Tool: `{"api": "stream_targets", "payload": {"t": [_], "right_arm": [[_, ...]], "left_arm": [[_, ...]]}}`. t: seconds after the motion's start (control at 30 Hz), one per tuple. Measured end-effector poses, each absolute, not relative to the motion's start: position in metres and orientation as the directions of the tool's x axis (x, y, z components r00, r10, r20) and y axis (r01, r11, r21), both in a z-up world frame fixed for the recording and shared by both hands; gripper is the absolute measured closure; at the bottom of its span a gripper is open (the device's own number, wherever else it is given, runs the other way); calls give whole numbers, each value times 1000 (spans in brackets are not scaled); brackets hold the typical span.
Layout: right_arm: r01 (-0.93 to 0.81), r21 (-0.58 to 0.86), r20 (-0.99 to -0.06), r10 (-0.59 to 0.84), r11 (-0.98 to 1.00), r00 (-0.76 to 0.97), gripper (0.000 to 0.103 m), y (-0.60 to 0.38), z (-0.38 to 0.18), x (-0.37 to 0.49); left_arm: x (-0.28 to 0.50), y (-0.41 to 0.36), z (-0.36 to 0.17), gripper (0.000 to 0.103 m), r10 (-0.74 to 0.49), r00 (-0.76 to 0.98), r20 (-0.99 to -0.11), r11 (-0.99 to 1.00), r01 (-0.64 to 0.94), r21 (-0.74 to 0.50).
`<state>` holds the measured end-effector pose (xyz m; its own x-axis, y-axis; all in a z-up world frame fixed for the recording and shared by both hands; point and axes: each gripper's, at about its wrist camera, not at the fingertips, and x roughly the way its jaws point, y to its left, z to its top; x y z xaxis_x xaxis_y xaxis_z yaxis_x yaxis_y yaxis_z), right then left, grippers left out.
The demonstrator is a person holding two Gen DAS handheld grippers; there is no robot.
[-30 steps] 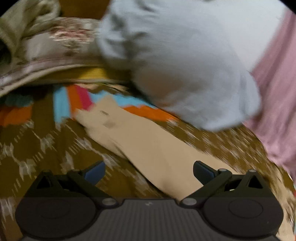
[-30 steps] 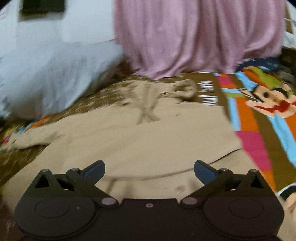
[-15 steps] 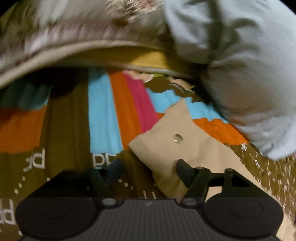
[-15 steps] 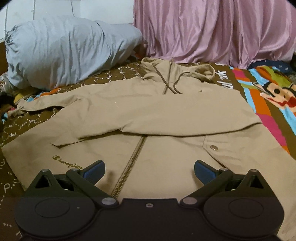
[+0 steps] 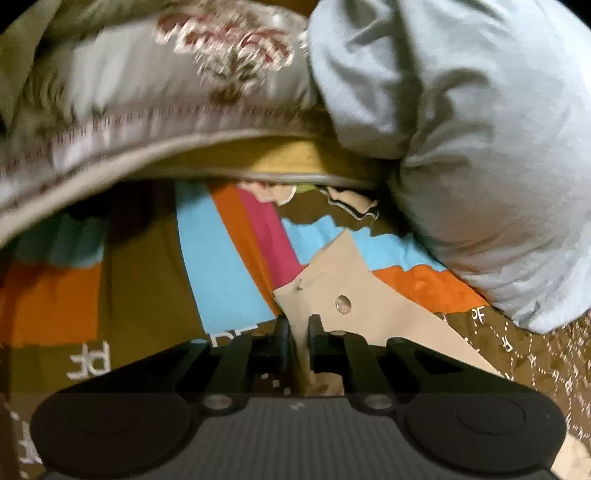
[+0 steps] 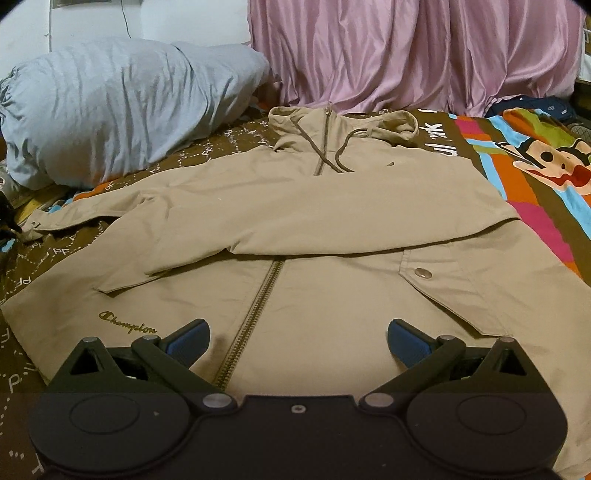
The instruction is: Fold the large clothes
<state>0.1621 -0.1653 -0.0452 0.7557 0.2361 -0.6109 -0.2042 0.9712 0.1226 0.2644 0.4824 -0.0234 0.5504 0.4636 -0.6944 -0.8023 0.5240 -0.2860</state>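
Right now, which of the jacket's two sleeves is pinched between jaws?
The outstretched sleeve beside the grey pillow; the other sleeve lies folded across the chest, untouched.

Bed in a dim, warm-lit room
A brown cartoon-print bedspread (image 6: 524,206) carries a pale blue pillow (image 6: 122,114); pink curtains (image 6: 406,55) hang behind, beside a white wall (image 6: 92,22) (a floral quilt (image 5: 155,96) lies nearby)

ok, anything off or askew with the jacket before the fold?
Nothing damaged. The tan jacket lies lopsided: one sleeve is folded across the chest, the other sleeve trails out toward the grey pillow. The left gripper has just closed on that sleeve's cuff.
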Motion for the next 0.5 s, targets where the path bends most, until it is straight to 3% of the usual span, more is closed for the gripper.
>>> {"api": "stream_targets", "payload": {"t": [0.3, 0.5], "right_arm": [[-192, 173, -591, 257, 966, 765, 1, -173, -47, 161], [-180, 194, -567, 260, 964, 781, 1, -176, -45, 157]], "left_arm": [[268, 450, 29, 95, 471, 611, -636, 648, -729, -220], [276, 403, 78, 97, 460, 708, -535, 744, -637, -204]]}}
